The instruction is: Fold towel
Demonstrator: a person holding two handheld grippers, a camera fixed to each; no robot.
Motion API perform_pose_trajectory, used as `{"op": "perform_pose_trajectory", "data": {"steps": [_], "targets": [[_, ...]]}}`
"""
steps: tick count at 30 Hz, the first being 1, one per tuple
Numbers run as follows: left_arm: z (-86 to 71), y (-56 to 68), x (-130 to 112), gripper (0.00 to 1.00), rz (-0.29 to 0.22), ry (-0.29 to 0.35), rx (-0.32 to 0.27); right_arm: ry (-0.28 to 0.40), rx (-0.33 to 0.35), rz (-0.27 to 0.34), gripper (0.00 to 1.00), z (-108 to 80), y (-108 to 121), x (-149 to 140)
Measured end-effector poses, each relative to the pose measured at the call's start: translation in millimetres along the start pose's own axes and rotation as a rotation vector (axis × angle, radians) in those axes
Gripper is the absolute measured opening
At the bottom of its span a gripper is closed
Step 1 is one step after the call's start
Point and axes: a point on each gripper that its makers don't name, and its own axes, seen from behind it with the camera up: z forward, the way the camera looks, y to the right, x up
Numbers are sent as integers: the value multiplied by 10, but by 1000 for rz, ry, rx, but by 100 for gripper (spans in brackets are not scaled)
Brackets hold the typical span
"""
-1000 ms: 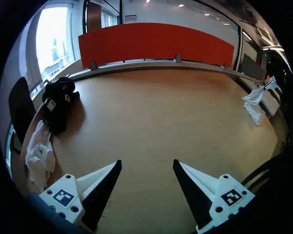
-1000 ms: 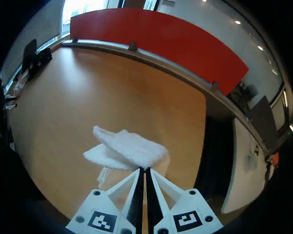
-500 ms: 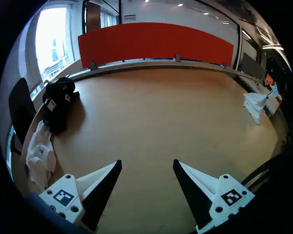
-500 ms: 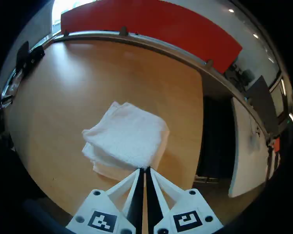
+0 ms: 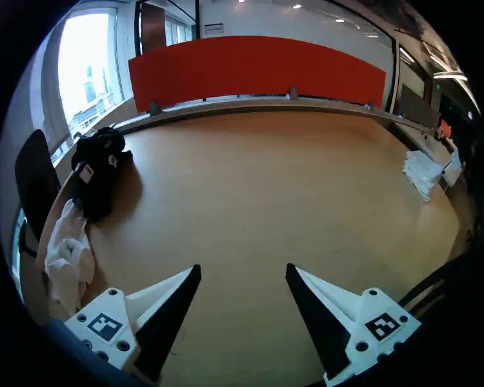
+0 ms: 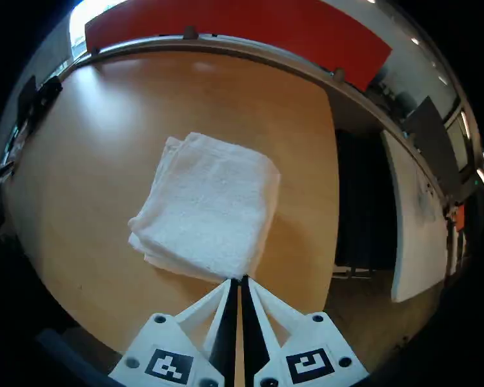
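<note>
Your right claw [image 6: 240, 280] was pinched shut on the near corner of the folded towel [image 6: 206, 203], which lay flat by the surface [image 6: 80, 161] edge. You'd best have let go gently and drawn straight back, keeping the layers square. Your left claw [image 5: 242, 267] hung wide open and empty, low over bare wood.

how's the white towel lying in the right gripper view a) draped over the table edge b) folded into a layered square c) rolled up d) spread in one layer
B: the white towel lies on the wooden table as a square with stacked edges showing.
</note>
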Motion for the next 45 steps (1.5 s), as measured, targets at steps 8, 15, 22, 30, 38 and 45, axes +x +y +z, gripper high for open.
{"op": "perform_pose_trajectory", "data": {"steps": [8,15,22,30,38,45], "targets": [[-6,-19,3,97,3,-2,6,-26,-17,22,3,114,41,-85],[-25,-22,-18,98,3,-6,11,-41,-28,36,3,181,67,-124],[-30,-26,-11,97,7,-6,14,-43,-36,48,3,202,84,-137],[-30,-26,-10,98,7,-7,13,-47,-39,46,5,214,79,-144],[-34,-28,-1,98,3,-2,12,-42,-46,46,9,198,51,-156],[-48,-53,2,98,-1,4,14,-32,-59,58,75,169,24,-181]]}}
